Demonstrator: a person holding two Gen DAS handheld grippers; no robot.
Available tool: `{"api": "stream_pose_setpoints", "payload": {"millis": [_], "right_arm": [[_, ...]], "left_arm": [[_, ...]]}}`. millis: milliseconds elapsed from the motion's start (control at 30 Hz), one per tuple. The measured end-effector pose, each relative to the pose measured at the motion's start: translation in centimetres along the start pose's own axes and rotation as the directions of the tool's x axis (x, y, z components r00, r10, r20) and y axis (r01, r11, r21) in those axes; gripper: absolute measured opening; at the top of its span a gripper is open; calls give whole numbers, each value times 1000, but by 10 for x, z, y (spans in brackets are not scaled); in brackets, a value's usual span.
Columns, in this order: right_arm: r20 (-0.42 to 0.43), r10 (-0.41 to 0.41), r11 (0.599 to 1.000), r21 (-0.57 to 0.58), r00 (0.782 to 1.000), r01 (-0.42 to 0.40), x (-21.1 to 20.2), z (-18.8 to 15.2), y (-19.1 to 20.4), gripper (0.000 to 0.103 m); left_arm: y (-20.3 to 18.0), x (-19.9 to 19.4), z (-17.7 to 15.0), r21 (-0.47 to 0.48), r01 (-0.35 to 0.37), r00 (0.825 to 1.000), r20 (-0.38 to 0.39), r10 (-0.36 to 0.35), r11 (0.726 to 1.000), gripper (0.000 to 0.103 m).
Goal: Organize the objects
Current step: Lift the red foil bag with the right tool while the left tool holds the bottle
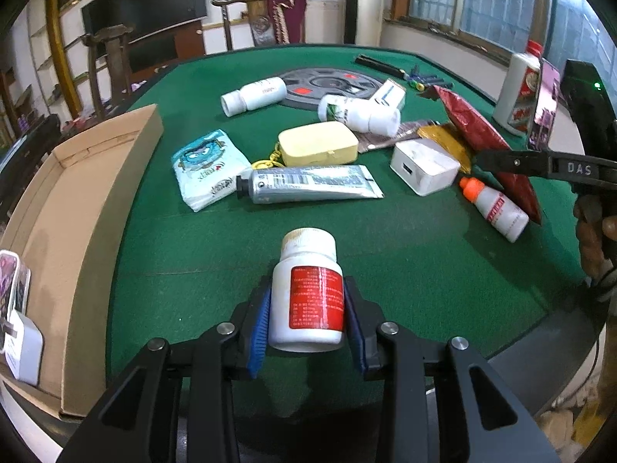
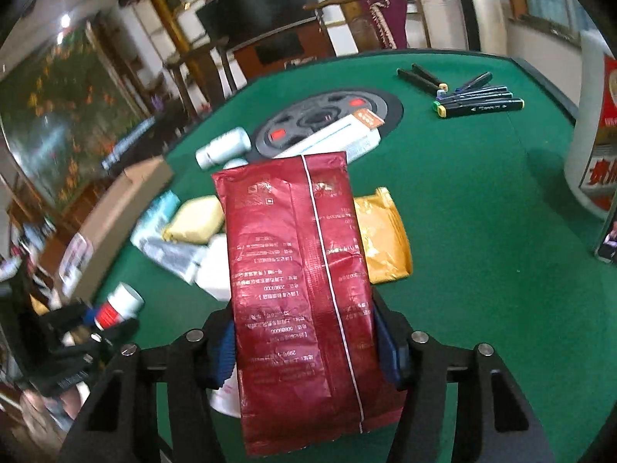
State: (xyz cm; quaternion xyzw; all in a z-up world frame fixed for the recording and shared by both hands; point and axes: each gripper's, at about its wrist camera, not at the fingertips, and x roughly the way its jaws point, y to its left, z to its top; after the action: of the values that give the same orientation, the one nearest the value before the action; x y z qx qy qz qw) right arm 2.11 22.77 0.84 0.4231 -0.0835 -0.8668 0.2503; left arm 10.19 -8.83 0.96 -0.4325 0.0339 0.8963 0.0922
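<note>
My left gripper clamps a white pill bottle above the green felt table, right of the cardboard box; my right gripper grips a red foil packet farther right.

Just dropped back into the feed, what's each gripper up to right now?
Both grippers are loaded. The left gripper is shut on a white pill bottle with a red label, held above the green table. The right gripper is shut on a red foil packet, lifted over the clutter. The cardboard box sits at the left; a tube, yellow case and other bottles lie on the felt.
</note>
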Motion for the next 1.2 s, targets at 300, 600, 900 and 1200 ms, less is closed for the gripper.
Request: {"api": "stream_pose_setpoints", "payload": {"millis": [300, 600, 900, 1200], "right_arm": [[47, 30, 1000, -10, 998, -30, 12, 9, 27, 59], [85, 88, 995, 28, 993, -91, 2, 7, 17, 58], [108, 126, 991, 20, 986, -129, -3, 8, 18, 58], [107, 127, 992, 7, 986, -128, 1, 9, 18, 58]], "left_arm": [[0, 1, 1, -25, -2, 1000, 16, 2, 1000, 33], [1, 1, 3, -52, -3, 1000, 19, 4, 999, 33], [-4, 2, 6, -80, 13, 1000, 22, -12, 997, 33], [1, -1, 5, -94, 19, 999, 33, -16, 995, 33]]}}
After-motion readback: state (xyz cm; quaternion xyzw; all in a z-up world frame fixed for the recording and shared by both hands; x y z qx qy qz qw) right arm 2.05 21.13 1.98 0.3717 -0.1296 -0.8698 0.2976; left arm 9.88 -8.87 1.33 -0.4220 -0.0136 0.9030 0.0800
